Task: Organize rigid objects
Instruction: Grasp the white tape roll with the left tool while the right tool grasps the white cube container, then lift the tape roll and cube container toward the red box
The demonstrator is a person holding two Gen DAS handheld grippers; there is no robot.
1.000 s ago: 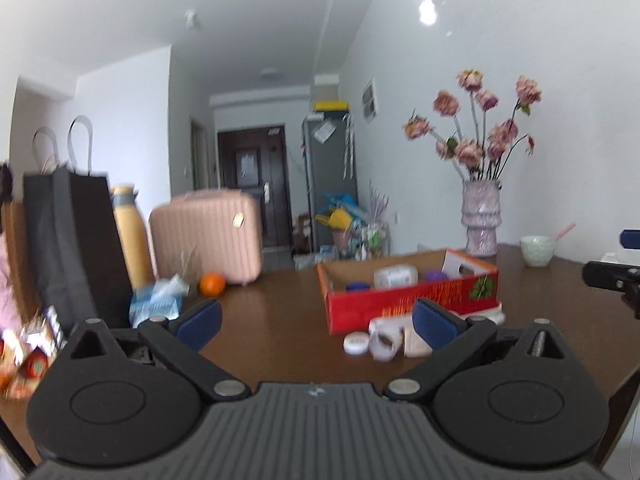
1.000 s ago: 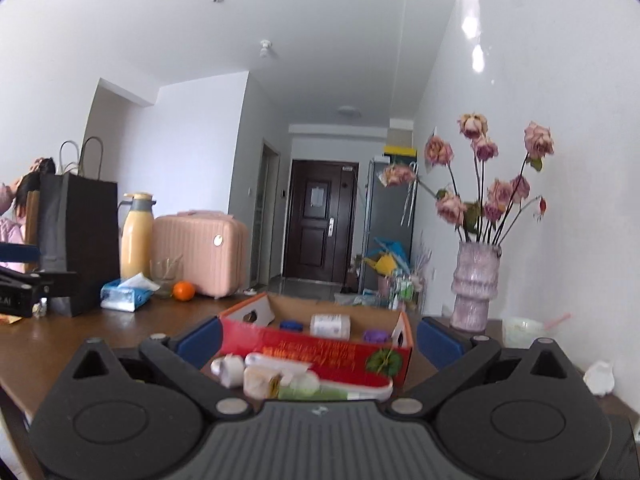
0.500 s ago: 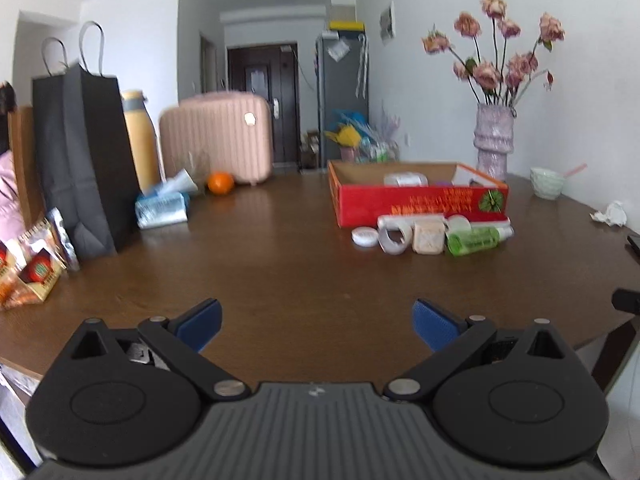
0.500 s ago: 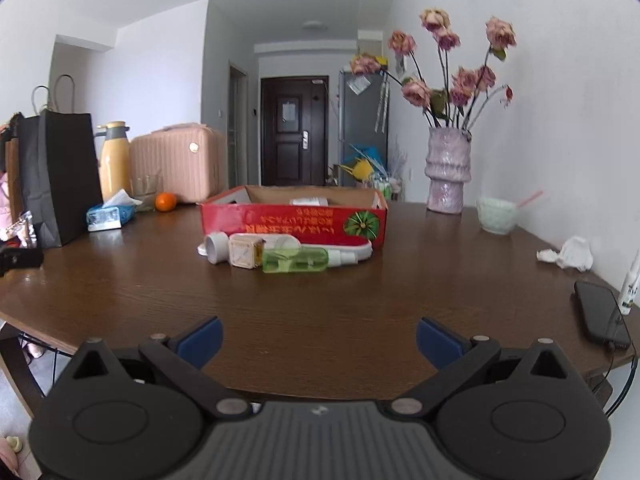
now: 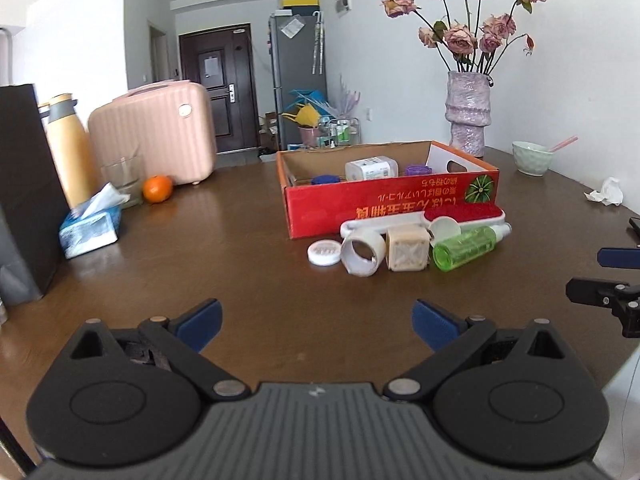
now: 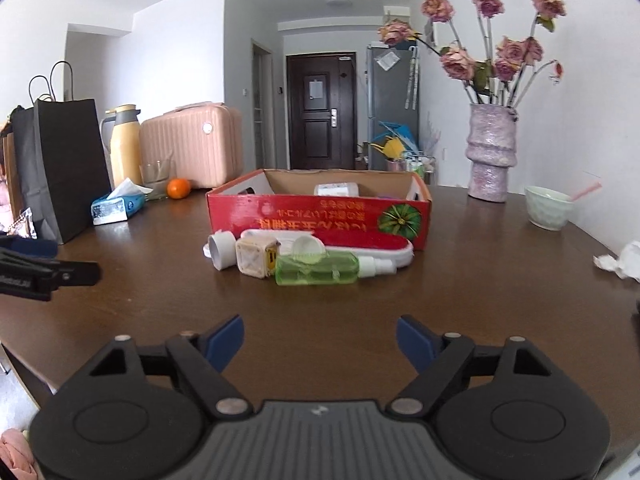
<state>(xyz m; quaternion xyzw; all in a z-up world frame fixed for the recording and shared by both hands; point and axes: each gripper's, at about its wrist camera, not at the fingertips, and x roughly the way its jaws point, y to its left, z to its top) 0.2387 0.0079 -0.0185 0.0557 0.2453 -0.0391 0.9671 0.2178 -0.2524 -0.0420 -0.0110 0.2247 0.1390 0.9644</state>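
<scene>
A red cardboard box [image 5: 390, 204] [image 6: 320, 216] stands mid-table with a white jar [image 5: 371, 169], a blue lid and a purple lid inside. In front of it lie a white round lid [image 5: 324, 253], a white tape ring [image 5: 363, 256] [image 6: 222, 249], a beige cube [image 5: 406, 248] [image 6: 256, 258], a green spray bottle [image 5: 466, 248] [image 6: 320, 268] and a long white brush [image 5: 400, 222]. My left gripper [image 5: 316, 322] is open and empty, well short of them. My right gripper [image 6: 320, 338] has its jaws closing with nothing between them, also short of the row.
A brown round table [image 5: 240, 280] carries a black bag [image 6: 68, 168], yellow flask [image 5: 66, 148], pink case [image 5: 156, 132], tissue pack [image 5: 90, 228], orange [image 5: 158, 189], flower vase [image 6: 490, 160], green bowl [image 6: 546, 206], crumpled tissue [image 5: 606, 192] and a phone at the right edge.
Both grippers have dropped and tilted down toward the table and come closer to the row of objects. The right jaws have narrowed somewhat.
</scene>
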